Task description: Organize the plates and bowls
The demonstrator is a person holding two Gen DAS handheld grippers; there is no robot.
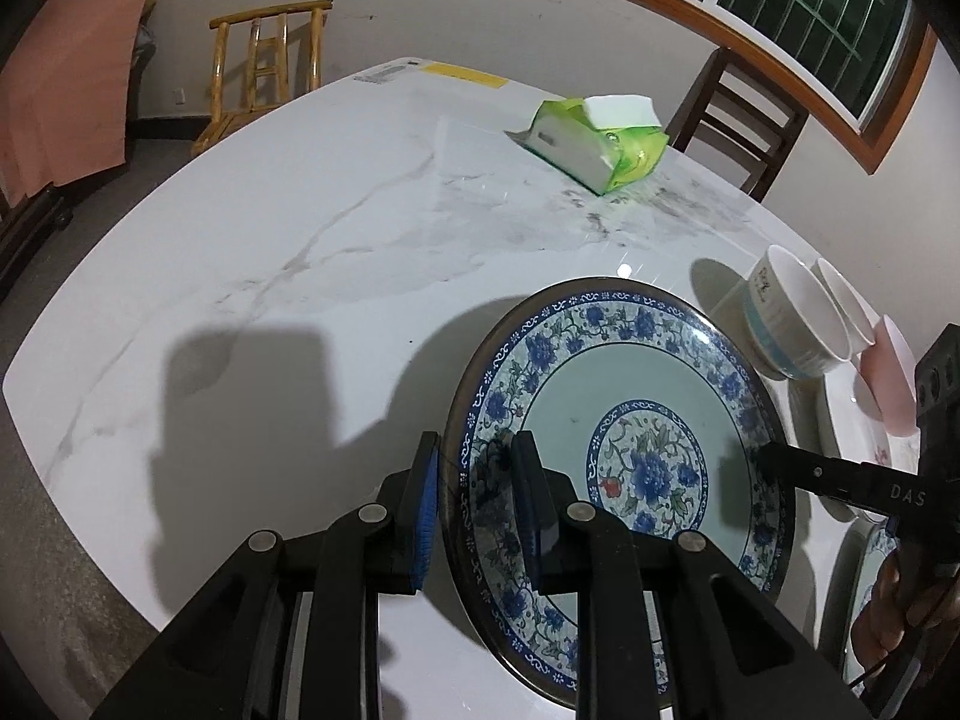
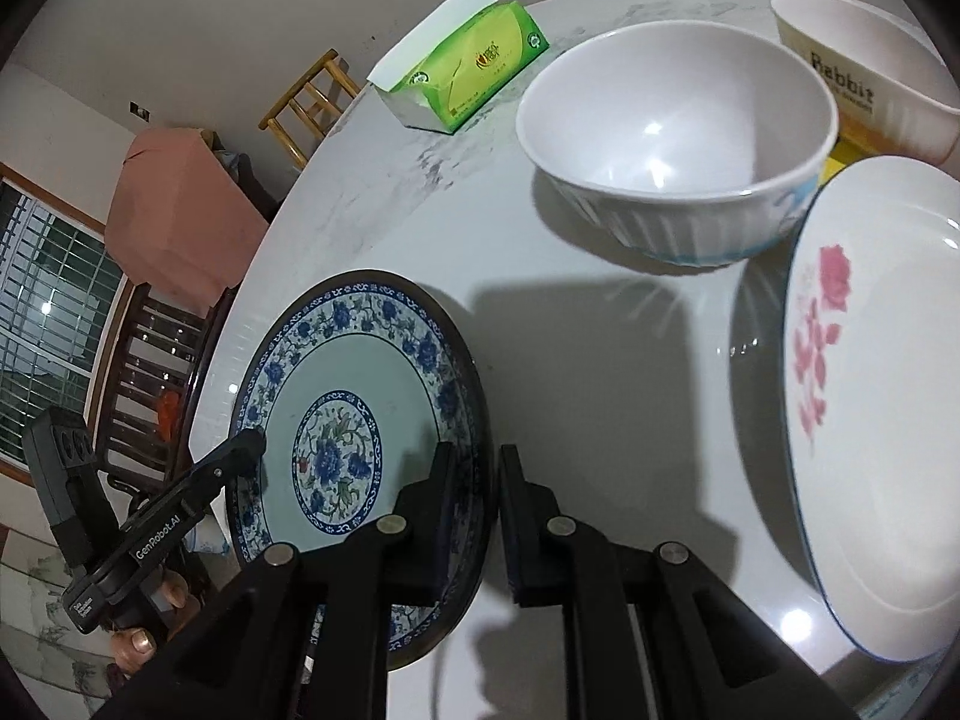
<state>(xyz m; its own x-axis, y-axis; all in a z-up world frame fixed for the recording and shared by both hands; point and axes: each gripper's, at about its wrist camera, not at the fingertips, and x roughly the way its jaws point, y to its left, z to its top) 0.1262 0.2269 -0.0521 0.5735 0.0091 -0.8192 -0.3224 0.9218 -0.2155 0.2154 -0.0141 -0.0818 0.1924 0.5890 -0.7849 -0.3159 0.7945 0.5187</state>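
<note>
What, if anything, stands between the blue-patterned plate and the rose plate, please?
Nothing visible: only bare table lies between the blue-patterned plate and the rose plate. The white bowl stands farther back, beside the rose plate's far rim.

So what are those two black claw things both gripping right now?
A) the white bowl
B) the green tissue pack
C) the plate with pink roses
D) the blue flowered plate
D: the left gripper clamps one rim of the blue flowered plate, and the right gripper clamps the opposite rim.

A green tissue pack (image 1: 594, 141) lies on the marble table (image 1: 270, 252).
</note>
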